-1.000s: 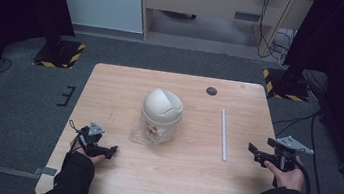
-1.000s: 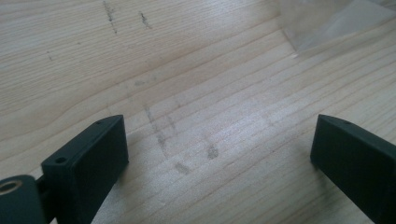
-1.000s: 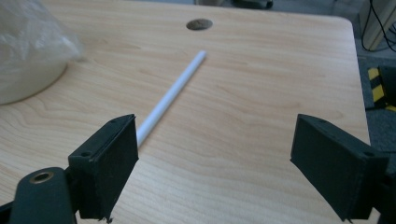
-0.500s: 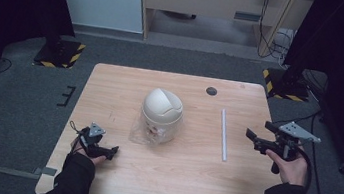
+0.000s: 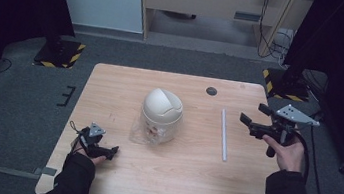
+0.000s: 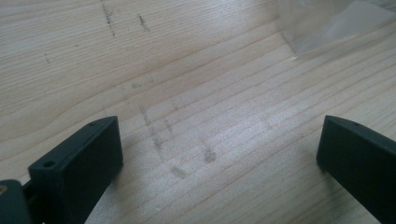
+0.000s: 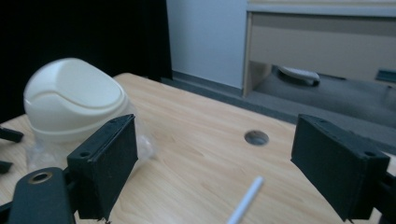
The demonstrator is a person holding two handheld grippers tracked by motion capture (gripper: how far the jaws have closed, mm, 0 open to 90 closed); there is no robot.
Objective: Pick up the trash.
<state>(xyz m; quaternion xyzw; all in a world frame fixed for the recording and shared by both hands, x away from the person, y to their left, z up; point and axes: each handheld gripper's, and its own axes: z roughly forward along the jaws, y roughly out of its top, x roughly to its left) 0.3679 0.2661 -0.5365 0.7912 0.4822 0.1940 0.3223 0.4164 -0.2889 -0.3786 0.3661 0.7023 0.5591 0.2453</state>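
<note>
Lower left of the high view, left gripper [image 5: 111, 150] rests low on the tabletop [image 5: 183, 184] with fingers wide, the mini bin [image 5: 161, 112] sits center, white rod [image 5: 224, 134] center-right, right gripper [image 5: 253, 120] raised, fingers wide, likely lining up on the rod.

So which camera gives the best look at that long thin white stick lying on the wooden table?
The high view: the long thin white stick lies there in full, between the cream domed bin and the right gripper. The right gripper view catches one blurred end between its open jaws.
</note>
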